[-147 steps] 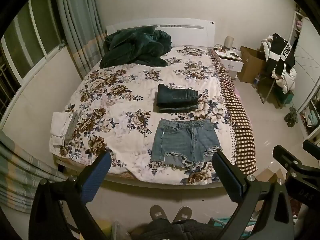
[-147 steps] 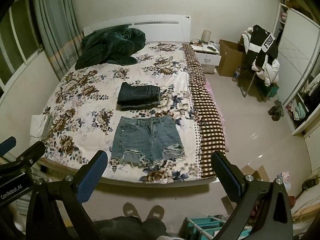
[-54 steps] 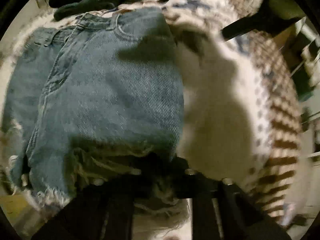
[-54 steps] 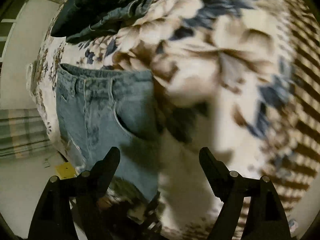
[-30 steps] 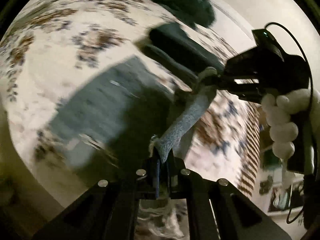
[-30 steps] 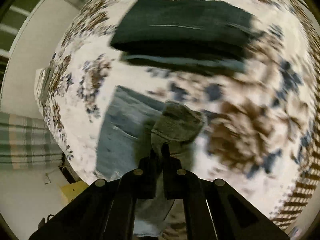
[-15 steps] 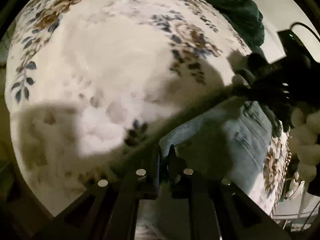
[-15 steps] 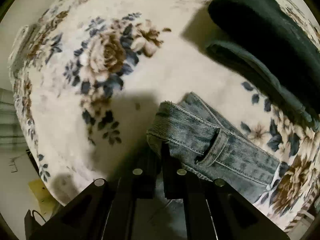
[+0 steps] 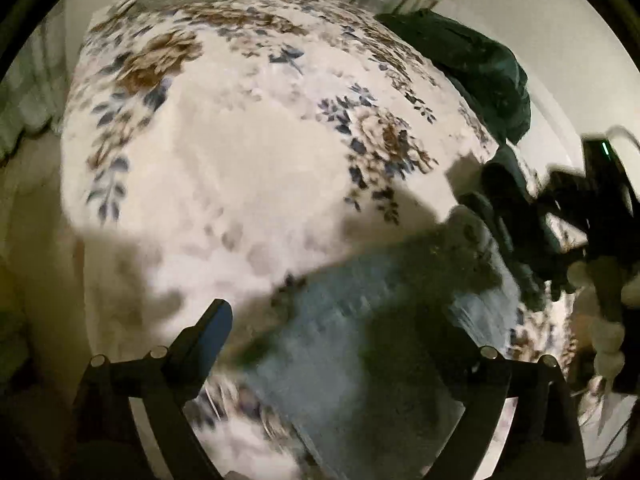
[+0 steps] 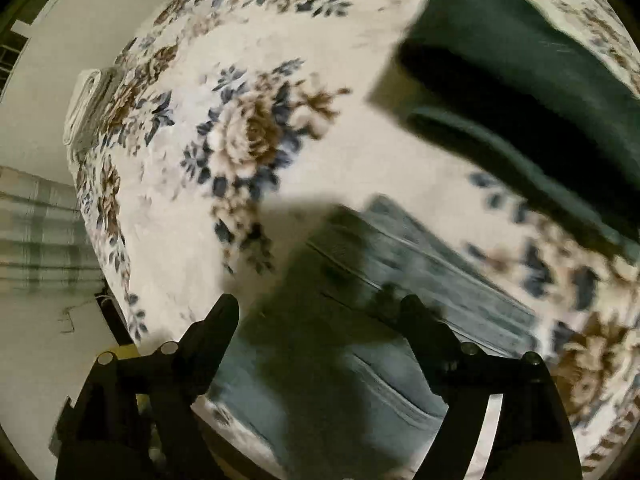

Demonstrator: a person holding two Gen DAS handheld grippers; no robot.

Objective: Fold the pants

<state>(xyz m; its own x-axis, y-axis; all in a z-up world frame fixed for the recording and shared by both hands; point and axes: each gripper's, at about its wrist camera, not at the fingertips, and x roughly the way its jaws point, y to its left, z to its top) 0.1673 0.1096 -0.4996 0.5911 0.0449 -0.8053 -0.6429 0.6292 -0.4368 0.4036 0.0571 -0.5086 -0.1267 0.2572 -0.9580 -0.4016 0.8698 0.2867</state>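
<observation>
Denim shorts (image 9: pixel 360 352) lie flat on the floral bedspread (image 9: pixel 224 168) near the bed's foot edge, blurred in both views; in the right wrist view the same shorts (image 10: pixel 400 320) show seam lines and look doubled over, though blur makes the fold hard to confirm. Left tongs (image 9: pixel 344 344) are spread wide, both fingers apart above the denim, nothing between them; blue pad visible on one finger (image 9: pixel 212 332). Right tongs (image 10: pixel 320 320) also spread wide, fingers straddling the upper part of the shorts, gripping nothing; whether the tips touch the cloth cannot be told. From the left wrist view the right tongs (image 9: pixel 516 240) appear at the far end of the shorts, held by a hand in a white fuzzy glove (image 9: pixel 600 312). Dark folded pants (image 10: pixel 532 92) sit on the bedspread just beyond the shorts, apart from them. Dark green blanket (image 9: pixel 472 68) is heaped further up the bed. White folded cloth (image 10: pixel 86 100) rests at the bed's far edge, well apart from the shorts. Striped curtain (image 10: pixel 40 236) hangs past the bed edge. No containers visible in either view.
</observation>
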